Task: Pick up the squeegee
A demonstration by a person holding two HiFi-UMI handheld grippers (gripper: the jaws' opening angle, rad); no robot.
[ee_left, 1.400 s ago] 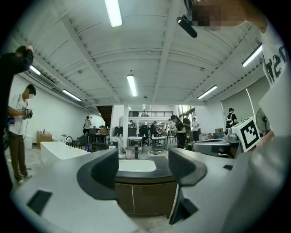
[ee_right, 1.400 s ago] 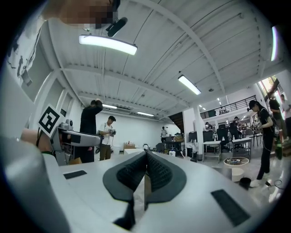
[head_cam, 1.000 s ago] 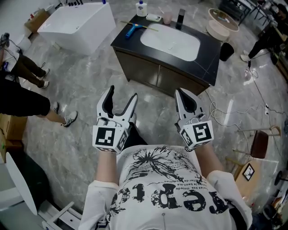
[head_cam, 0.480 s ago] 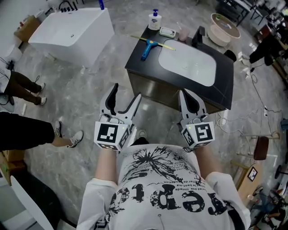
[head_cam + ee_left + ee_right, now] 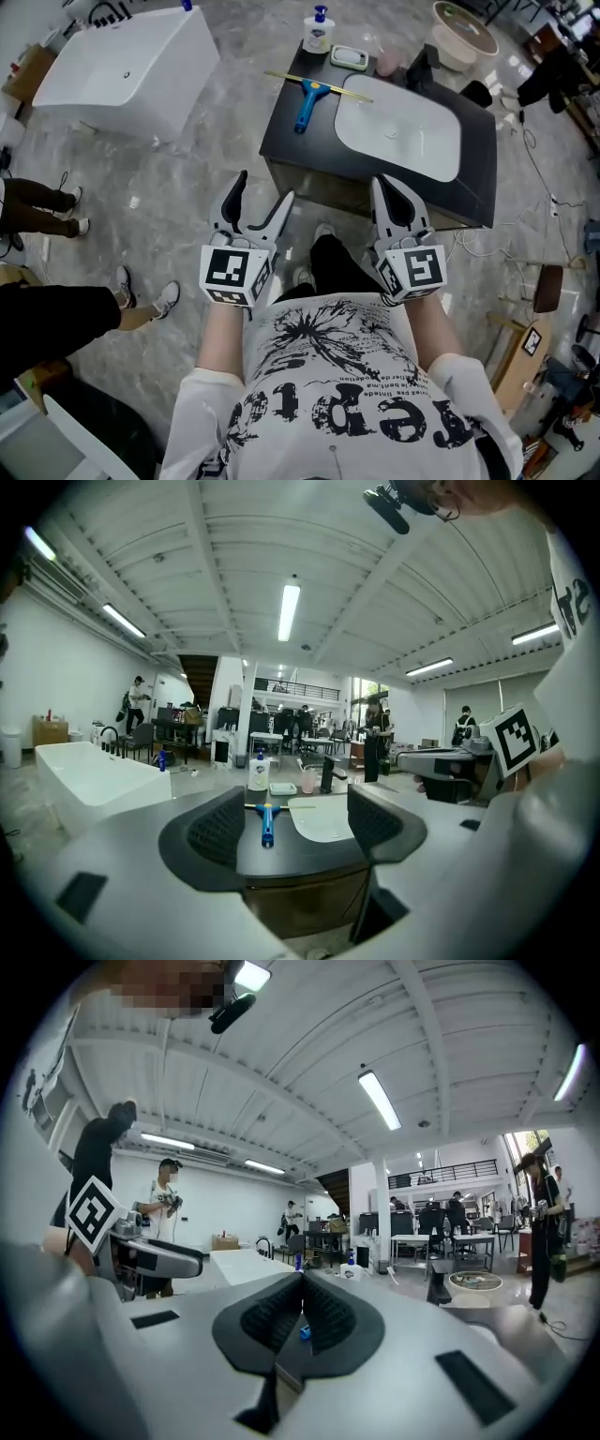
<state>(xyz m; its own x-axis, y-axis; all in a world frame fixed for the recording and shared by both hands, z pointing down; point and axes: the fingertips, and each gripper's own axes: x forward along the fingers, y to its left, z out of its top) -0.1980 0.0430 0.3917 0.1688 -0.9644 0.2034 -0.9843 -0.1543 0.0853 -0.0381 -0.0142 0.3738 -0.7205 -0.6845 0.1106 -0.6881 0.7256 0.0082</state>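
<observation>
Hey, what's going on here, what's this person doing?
A person holding a hand-held gripper in each hand faces a black counter with a white basin. The left hand-held gripper is open, the right hand-held gripper is shut, and neither holds anything. The blue squeegee lies on the counter left of the basin, untouched and out ahead of both.
</observation>
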